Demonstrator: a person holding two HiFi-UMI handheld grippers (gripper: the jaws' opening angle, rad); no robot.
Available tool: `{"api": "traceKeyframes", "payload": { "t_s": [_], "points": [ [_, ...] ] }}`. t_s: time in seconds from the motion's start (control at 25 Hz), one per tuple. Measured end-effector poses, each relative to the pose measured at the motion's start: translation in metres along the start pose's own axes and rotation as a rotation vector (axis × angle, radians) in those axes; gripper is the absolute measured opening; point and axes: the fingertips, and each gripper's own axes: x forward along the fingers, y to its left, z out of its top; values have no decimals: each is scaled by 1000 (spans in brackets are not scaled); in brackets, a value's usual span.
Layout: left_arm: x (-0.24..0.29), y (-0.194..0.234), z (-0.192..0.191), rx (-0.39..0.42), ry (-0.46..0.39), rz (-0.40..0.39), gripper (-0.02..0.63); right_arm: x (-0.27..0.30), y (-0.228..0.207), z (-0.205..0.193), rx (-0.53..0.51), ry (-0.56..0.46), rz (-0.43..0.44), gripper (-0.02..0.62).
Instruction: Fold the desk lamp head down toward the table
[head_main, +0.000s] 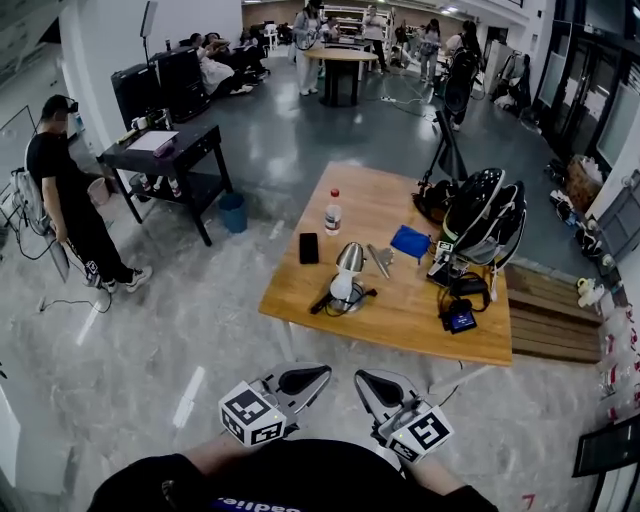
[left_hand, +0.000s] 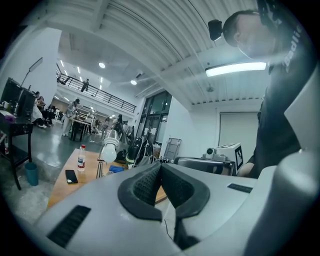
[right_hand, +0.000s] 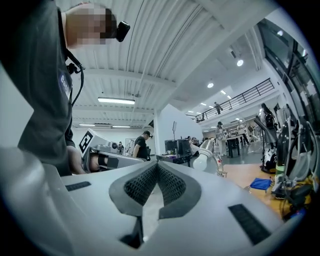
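Observation:
A desk lamp (head_main: 346, 276) with a silver head and a round base stands near the front of the wooden table (head_main: 400, 310); its head points up and shows a white bulb (left_hand: 108, 150). The lamp (right_hand: 205, 157) also shows far off in the right gripper view. My left gripper (head_main: 316, 374) and right gripper (head_main: 363, 380) hover side by side over the floor, short of the table's near edge and well away from the lamp. The jaws of both are pressed together with nothing between them, as the left gripper (left_hand: 161, 167) and right gripper (right_hand: 157, 165) show in their own views.
On the table lie a water bottle (head_main: 333, 212), a black phone (head_main: 308, 248), a blue cloth (head_main: 411, 242), a black-and-white pack (head_main: 485, 215) and a small black device (head_main: 460, 319). A person (head_main: 68, 200) stands at left by a black cart (head_main: 172, 158) and a blue bin (head_main: 233, 212).

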Motion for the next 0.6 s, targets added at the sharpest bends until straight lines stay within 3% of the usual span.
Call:
{"api": "traceKeyframes", "payload": {
  "t_s": [0.28,0.6],
  "points": [
    [14,5,-13,-14,9,49,9,-9,-23,-12,27,6,16,5],
    [29,73,-10,-28,-8,34,9,28,-68,-17,18,49,-63,5]
  ]
}}
